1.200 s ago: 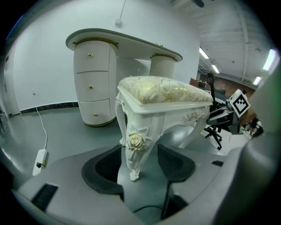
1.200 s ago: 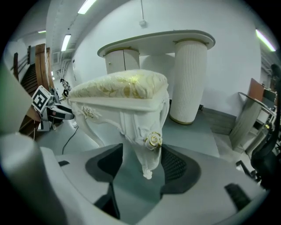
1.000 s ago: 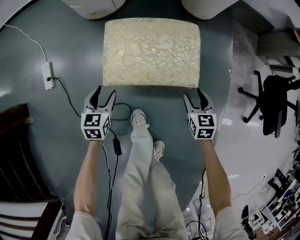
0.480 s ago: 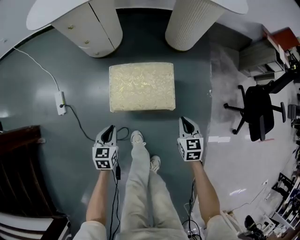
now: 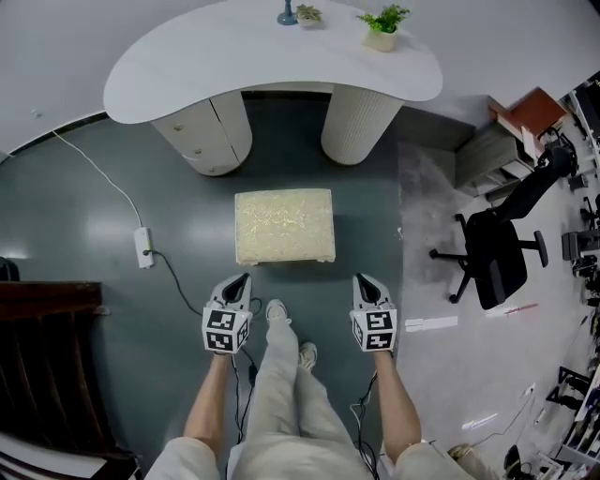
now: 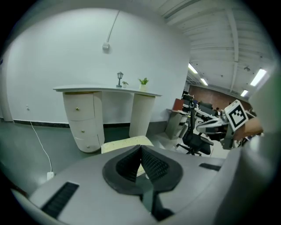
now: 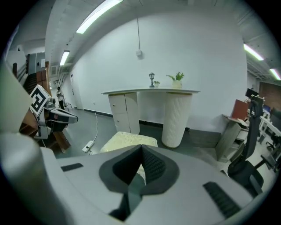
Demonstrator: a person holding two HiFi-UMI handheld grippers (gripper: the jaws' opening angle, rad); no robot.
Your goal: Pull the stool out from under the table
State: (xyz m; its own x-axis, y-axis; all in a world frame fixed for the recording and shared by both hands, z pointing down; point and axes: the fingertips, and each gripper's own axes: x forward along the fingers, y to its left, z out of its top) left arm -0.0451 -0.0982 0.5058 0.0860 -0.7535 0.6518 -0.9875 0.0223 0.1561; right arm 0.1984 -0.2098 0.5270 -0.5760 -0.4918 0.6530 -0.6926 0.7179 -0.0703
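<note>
- Standing at the bottom of the head view are the person's legs [image 5: 281, 394] in pale trousers, one white shoe [image 5: 276, 311] set ahead of the other, with a bare forearm on each side.
- The left gripper [image 5: 241, 278] is held out just left of the front shoe. Its jaws are pressed together with nothing between them, and the left gripper view shows the ribbed pads meeting in a tight V.
- The right gripper [image 5: 362, 279] sits level with it on the other side, its jaws likewise together and empty.
- A black cable [image 5: 178, 281] crosses the floor beneath the left gripper and runs to a white power strip [image 5: 143, 247].
- The stool [image 5: 284, 225], topped with a cream floral cushion, stands on the dark green floor [image 5: 112, 187] just ahead of both grippers and touches neither. It is out from under the tabletop, facing the gap between the two supports.
- The table [image 5: 187, 66] is white and curved, carried by a drawer pedestal [image 5: 202, 131] on the left and a ribbed column [image 5: 359, 122] on the right.
- A potted plant [image 5: 382, 26] and a small ornament [image 5: 288, 13] stand near its far edge.
- A black office chair [image 5: 492, 258] stands off to the right on paler floor.
</note>
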